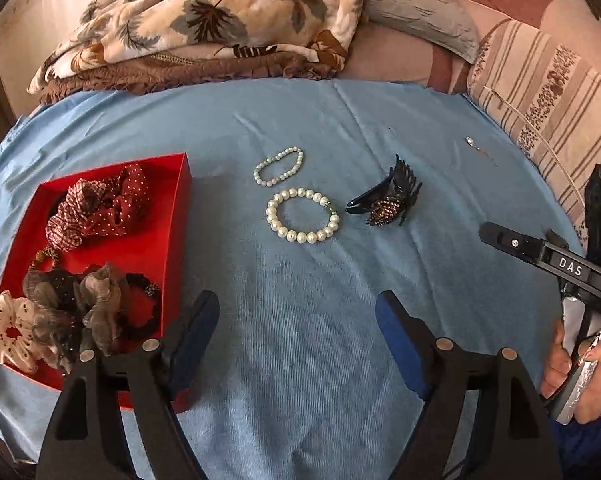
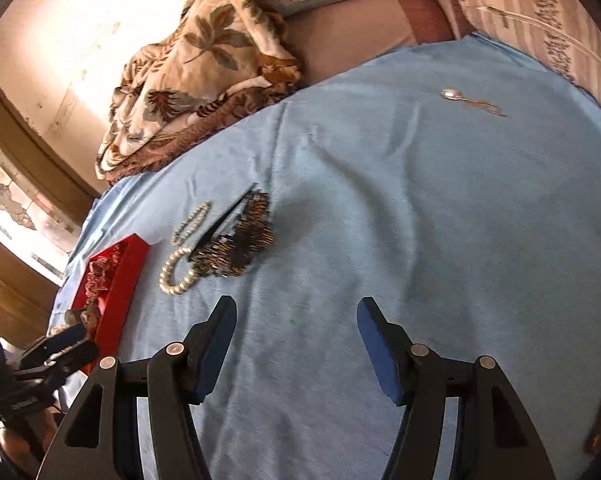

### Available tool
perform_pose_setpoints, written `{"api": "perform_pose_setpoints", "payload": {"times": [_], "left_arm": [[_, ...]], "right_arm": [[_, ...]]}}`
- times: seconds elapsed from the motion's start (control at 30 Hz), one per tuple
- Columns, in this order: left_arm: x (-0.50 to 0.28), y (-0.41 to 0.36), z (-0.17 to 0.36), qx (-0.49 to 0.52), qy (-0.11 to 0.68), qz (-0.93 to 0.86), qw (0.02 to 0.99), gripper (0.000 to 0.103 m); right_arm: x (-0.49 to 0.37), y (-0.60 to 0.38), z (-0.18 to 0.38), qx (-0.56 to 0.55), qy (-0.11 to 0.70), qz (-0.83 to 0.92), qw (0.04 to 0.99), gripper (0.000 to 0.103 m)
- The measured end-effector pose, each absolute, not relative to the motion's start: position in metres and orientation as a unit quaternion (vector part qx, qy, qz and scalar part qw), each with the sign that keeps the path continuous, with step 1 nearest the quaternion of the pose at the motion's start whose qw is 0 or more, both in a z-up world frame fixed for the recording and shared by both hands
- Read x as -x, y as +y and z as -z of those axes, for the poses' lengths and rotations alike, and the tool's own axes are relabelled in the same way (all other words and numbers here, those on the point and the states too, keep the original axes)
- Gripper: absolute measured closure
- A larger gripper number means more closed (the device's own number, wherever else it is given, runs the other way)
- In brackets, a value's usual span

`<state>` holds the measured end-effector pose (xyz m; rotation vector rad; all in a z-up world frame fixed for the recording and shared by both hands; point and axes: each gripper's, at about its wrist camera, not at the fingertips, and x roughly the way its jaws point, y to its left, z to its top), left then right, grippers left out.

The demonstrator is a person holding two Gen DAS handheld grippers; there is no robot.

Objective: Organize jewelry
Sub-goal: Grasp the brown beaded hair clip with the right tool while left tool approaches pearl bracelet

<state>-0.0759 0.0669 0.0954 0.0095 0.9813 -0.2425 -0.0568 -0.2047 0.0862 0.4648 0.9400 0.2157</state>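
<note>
A red box point(image 1: 177, 216) at the left on the blue cloth point(image 1: 300, 340) holds several fabric scrunchies point(image 1: 100, 204). Right of it lie a small pearl bracelet point(image 1: 281, 156), a larger pearl bracelet point(image 1: 300, 237) and a dark jewelled hair claw point(image 1: 386, 200). A small silver piece point(image 1: 470, 142) lies far right. My left gripper point(image 1: 296, 304) stands open over bare cloth beside the box, with nothing between its jaws. In the right wrist view my right gripper point(image 2: 297, 306) is open and empty, short of the hair claw point(image 2: 240, 240) and the larger bracelet point(image 2: 176, 286).
A leaf-print blanket point(image 1: 204, 20), a grey pillow point(image 1: 420, 8) and a striped cushion point(image 1: 548, 92) lie beyond the cloth. A hand point(image 1: 572, 364) holds the right tool at the right edge. The silver piece point(image 2: 450, 95) lies alone at the far right.
</note>
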Motion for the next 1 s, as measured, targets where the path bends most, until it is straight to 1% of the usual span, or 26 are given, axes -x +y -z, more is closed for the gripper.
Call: {"api": "perform_pose_setpoints", "payload": {"times": [0.13,0.3,0.33,0.37,0.43,0.5,0.57,0.77,0.83,0.9,0.93,0.97,1.0], "left_arm": [[0.078,0.068,-0.093,0.005,0.466,0.126,0.876,0.024],[0.081,0.066,-0.093,-0.007,0.459,0.127,0.879,0.024],[0.081,0.065,-0.093,-0.007,0.46,0.127,0.879,0.024],[0.081,0.066,-0.093,-0.008,0.46,0.126,0.879,0.024],[0.08,0.066,-0.093,-0.011,0.459,0.122,0.88,0.024],[0.077,0.069,-0.095,-0.01,0.457,0.118,0.882,0.024],[0.071,0.071,-0.095,-0.006,0.459,0.115,0.881,0.025],[0.046,0.066,-0.089,-0.008,0.47,0.114,0.875,0.025],[0.031,0.061,-0.083,-0.013,0.474,0.115,0.873,0.033],[0.015,0.055,-0.073,-0.016,0.489,0.111,0.865,0.055],[0.007,0.053,-0.068,-0.014,0.497,0.109,0.861,0.06],[-0.001,0.051,-0.063,-0.014,0.502,0.108,0.858,0.066],[-0.006,0.051,-0.06,-0.016,0.504,0.105,0.857,0.066]], "right_arm": [[0.033,-0.192,-0.086,-0.233,0.44,-0.124,0.858,0.039],[-0.004,-0.176,-0.07,-0.266,0.447,-0.149,0.841,0.04],[-0.01,-0.173,-0.064,-0.272,0.451,-0.149,0.837,0.044],[-0.015,-0.171,-0.057,-0.28,0.459,-0.152,0.829,0.066],[-0.018,-0.172,-0.048,-0.305,0.472,-0.163,0.811,0.084],[-0.015,-0.177,-0.052,-0.294,0.476,-0.151,0.815,0.09],[-0.007,-0.182,-0.064,-0.262,0.474,-0.131,0.83,0.091],[0.021,-0.203,-0.093,-0.202,0.465,-0.089,0.858,0.091],[0.03,-0.209,-0.094,-0.2,0.468,-0.09,0.856,0.09],[0.034,-0.215,-0.087,-0.205,0.474,-0.087,0.852,0.082],[0.034,-0.217,-0.084,-0.208,0.478,-0.085,0.849,0.073],[0.034,-0.22,-0.08,-0.215,0.48,-0.082,0.847,0.071],[0.033,-0.222,-0.079,-0.221,0.48,-0.081,0.845,0.069]]}}
